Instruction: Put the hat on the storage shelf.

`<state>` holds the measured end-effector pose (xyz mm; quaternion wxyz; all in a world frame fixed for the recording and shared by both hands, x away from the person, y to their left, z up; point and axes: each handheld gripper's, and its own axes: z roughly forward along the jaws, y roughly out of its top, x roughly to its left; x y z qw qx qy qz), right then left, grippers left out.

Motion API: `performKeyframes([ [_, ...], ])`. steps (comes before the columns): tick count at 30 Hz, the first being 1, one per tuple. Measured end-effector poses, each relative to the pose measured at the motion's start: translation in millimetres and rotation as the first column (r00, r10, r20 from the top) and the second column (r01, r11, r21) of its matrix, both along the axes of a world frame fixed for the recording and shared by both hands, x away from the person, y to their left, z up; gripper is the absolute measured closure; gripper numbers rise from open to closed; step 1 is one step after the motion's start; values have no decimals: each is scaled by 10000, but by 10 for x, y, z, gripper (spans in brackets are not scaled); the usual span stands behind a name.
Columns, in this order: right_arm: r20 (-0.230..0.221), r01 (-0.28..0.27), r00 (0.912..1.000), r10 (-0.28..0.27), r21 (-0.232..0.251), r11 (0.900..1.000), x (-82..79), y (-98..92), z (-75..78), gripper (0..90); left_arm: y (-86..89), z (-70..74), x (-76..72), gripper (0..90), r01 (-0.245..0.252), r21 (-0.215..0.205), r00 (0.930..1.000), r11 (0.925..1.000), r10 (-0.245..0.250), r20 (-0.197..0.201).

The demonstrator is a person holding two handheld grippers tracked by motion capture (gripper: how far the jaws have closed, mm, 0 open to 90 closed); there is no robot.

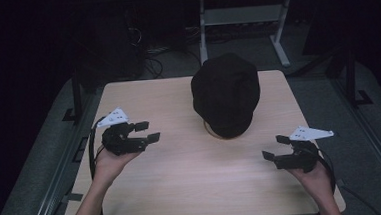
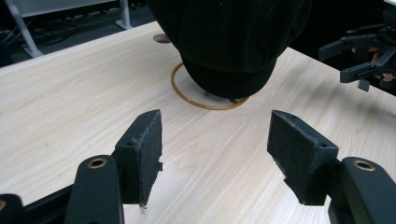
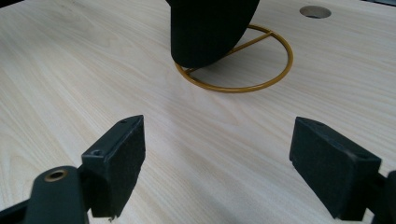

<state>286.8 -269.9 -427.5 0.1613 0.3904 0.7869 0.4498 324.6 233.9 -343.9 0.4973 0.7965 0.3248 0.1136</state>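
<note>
**benchrat:** So where are we at? From the high view we've got the black cap (image 1: 226, 94) sitting on its gold wire stand (image 3: 261, 70), a bit past the middle of the wooden table (image 1: 183, 178), brim end drooping toward us. Both hands are well apart from it, one on each side.

**hatstand_fan:** Yep. Left gripper (image 1: 146, 131) is held up off the table at the left, jaws spread with nothing between them, pointed across at the cap. Right gripper (image 1: 275, 147) mirrors it at the right, jaws also wide and empty. In the right gripper view the pads (image 3: 122, 158) frame bare wood, with the ring base of the stand straight ahead.

**benchrat:** Why flank it like that, do we reckon?

**hatstand_fan:** Our guess: the cap is soft and floppy, so one pinch would let it sag or drag the stand along. Coming in from both sides lets us grab opposite edges and lift it straight up off the stand (which looks light, so it could tip).

**benchrat:** And the jaws pre-opened because the fabric edge is thick?

**hatstand_fan:** Probably. In the left gripper view the cap hangs low over the ring, almost touching the table at the front, so we'd want to get the pads around that lower edge. Nothing's touching yet though.
</note>
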Motion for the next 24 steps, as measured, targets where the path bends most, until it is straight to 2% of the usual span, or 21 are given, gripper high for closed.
performKeyframes([
  [3, -63, 31, 10000, -31, 18, 10000, -9, -2, -8, 180, 40, -63, -36, 351, -119, -156, 9999, 9998, 119, 0],
  [12, -153, -87, 9998, 85, -143, 9999, -19, 16, -41, 181, 105, -230, -147, 348, -327, -170, 9995, 9993, 326, -43],
  [16, -197, -150, 9997, 147, -169, 9997, -27, 23, -52, 181, 120, -321, -184, 344, -438, -18, 9990, 9990, 437, -59],
  [18, -183, -184, 9997, 179, -261, 9995, -25, 31, -63, 181, 129, -391, -205, 343, -500, -65, 9987, 9987, 499, -139],
  [21, -195, -207, 9996, 200, -397, 9990, -26, 36, -74, 182, 134, -467, -212, 338, -528, 79, 9982, 9986, 530, -292],
  [24, -201, -162, 9997, 155, -347, 9993, -41, 11, -89, 184, 160, -518, -229, 330, -638, 144, 9975, 9979, 642, -300],
])
